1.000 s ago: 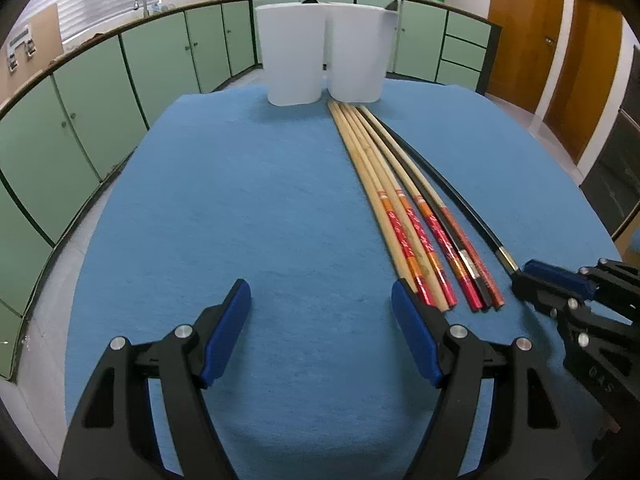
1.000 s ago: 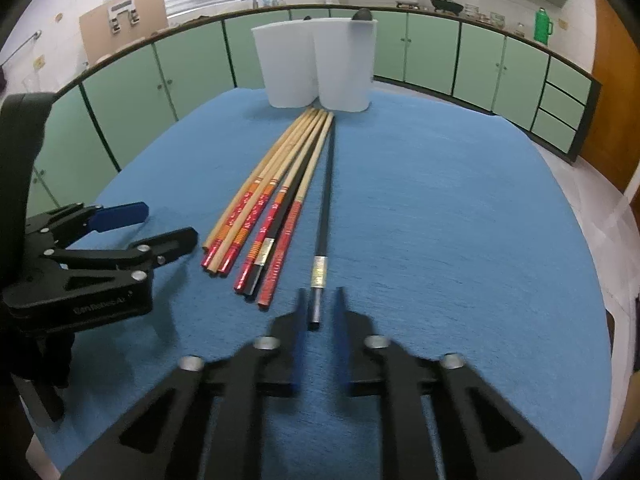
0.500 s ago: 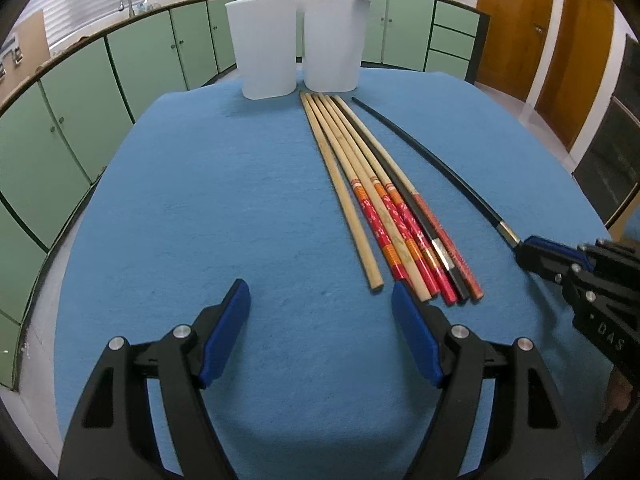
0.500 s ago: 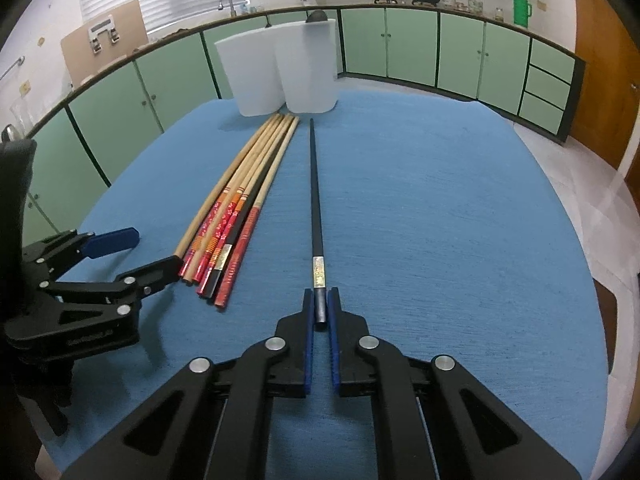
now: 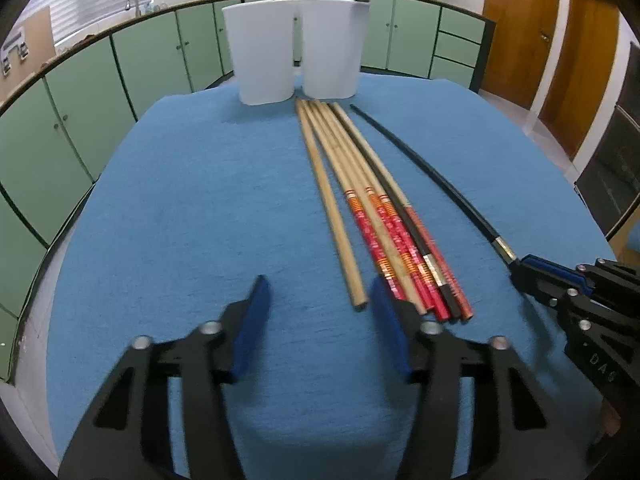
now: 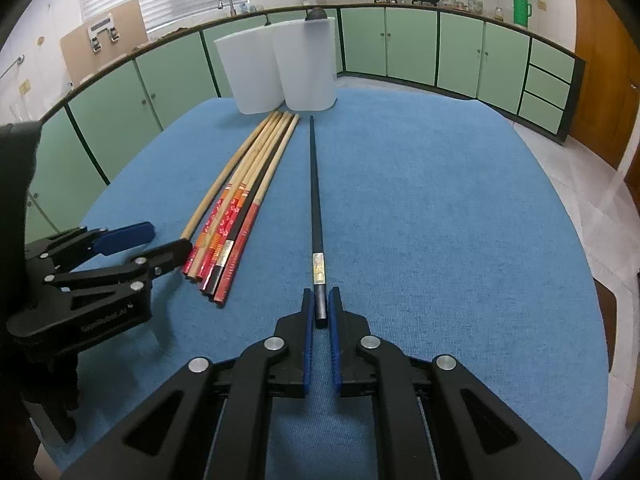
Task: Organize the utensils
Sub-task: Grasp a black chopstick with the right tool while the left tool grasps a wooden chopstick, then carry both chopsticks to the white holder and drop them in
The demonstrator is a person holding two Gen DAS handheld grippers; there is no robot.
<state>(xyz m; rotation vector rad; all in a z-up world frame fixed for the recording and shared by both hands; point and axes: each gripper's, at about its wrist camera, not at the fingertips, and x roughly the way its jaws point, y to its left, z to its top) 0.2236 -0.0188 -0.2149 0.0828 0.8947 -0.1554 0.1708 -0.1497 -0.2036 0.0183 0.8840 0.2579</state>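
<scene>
The black chopstick point(image 6: 316, 216) now lies pulled clear of the bundle point(image 6: 236, 216), the right claw point(image 6: 320, 312) clamped on its end. The left claw point(image 5: 320, 312) is closing around the plain stick point(image 5: 332, 216), not yet gripping, so sorting into the cups point(image 5: 296, 48) looks close.

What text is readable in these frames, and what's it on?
"DAS": partial lettering on the side of the right gripper, seen from the left wrist view; any further letters are cut off.
Unreadable: a line of white lettering on the left gripper body in the right wrist view, too small and blurred.
Unreadable: markings on the silver band of the black chopstick and the red printed chopsticks.
</scene>
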